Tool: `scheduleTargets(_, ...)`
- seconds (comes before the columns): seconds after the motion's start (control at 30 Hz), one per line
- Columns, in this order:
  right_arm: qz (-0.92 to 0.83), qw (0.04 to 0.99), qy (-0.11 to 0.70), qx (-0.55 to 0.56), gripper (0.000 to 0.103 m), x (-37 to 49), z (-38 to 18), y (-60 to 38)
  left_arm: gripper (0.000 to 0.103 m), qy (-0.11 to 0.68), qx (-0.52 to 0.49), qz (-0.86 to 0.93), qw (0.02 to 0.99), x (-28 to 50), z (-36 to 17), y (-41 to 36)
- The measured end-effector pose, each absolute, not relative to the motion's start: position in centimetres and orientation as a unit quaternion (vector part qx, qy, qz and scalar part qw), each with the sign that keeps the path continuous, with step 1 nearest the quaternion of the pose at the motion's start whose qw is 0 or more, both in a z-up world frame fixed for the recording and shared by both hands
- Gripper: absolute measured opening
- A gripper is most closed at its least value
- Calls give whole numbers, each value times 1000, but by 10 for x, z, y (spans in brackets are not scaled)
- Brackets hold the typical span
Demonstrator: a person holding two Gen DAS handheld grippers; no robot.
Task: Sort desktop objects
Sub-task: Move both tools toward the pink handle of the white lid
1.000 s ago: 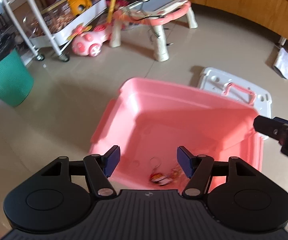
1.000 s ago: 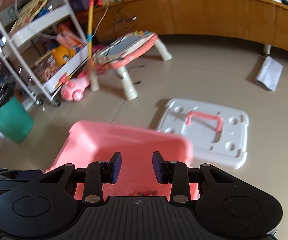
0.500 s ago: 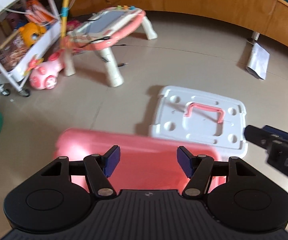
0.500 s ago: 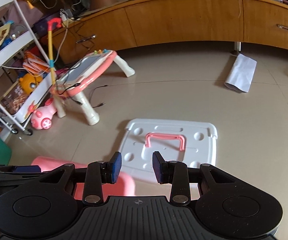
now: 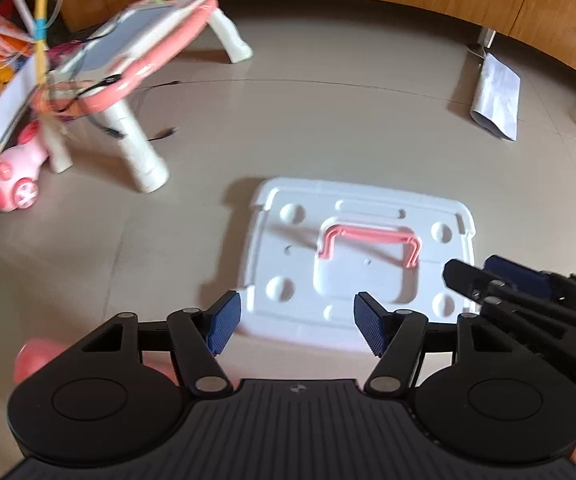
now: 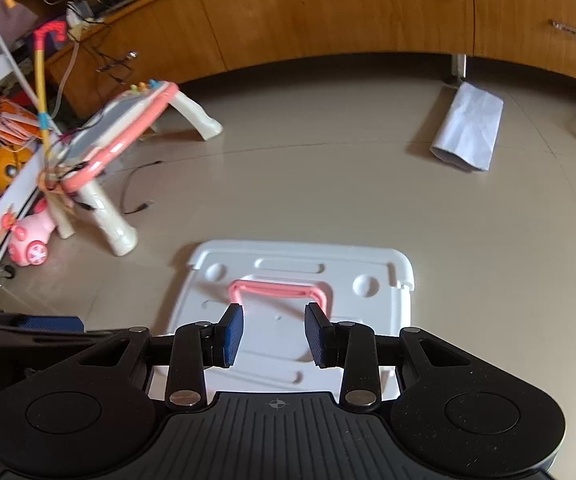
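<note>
A white bin lid [image 5: 352, 276] with a pink handle [image 5: 368, 240] lies flat on the floor; it also shows in the right wrist view [image 6: 300, 280]. My left gripper [image 5: 296, 326] is open and empty, just short of the lid's near edge. My right gripper [image 6: 274, 334] is open and empty, above the lid and just short of its pink handle [image 6: 276, 290]. It shows at the right edge of the left wrist view [image 5: 500, 280]. Only a corner of the pink bin [image 5: 28, 360] shows at lower left, under my left gripper.
A pink and white toy drawing table [image 5: 136, 64] stands on the floor at left, with a pink toy car [image 5: 12, 184] and a white shelf cart beside it. A white paper bag [image 6: 468, 132] lies by the curved wooden cabinet [image 6: 328, 12].
Both grippers have moved away from the pink bin with its small items toward the white lid. The bin has slid out of view. Both grippers stayed open.
</note>
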State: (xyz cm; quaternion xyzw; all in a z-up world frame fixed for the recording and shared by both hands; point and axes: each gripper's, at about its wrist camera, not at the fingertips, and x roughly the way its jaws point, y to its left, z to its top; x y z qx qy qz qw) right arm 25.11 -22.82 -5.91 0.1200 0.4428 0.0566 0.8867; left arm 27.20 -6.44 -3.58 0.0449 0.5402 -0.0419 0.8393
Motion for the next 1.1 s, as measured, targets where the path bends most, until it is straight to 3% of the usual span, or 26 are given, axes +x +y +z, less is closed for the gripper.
scheduleTargets(0.43,53,877,465,106,32,298,-118,-242,64,573,81,-46,814,326,-89,-82)
scheduleTargets(1.1,80,871,481,64,31,320,-146,-235,61,630,95,-88,765,361,-129,-89)
